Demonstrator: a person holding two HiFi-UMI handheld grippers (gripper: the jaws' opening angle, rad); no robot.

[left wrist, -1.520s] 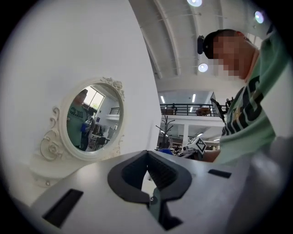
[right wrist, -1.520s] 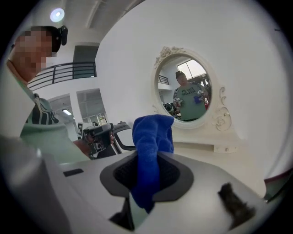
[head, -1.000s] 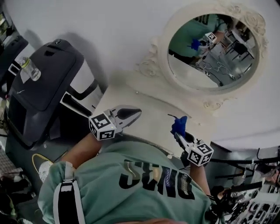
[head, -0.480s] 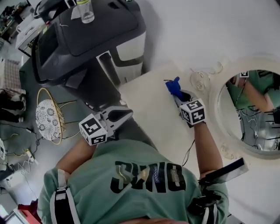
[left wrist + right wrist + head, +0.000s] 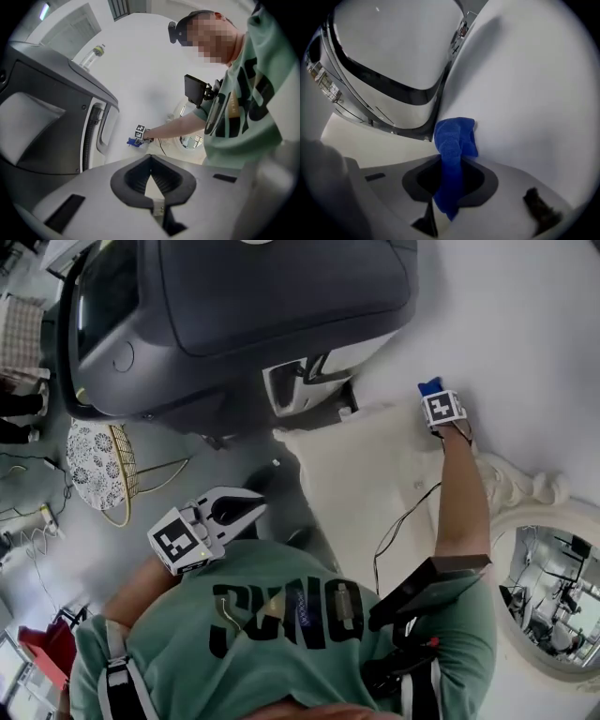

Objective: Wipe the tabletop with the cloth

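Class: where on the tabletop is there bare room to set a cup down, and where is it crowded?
Bare: the middle of the tabletop, between the grey machine and the person's right arm. Crowded: the far corner by the wall, where the right gripper holds the cloth.

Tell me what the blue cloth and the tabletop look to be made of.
Blue cloth: soft, fuzzy fabric, likely microfibre or terry. Its nap shows, and it folds limply where the right gripper pinches it.
Tabletop: a smooth, matte cream surface, probably painted wood or laminate. No grain or gloss shows, so which of the two is unclear.
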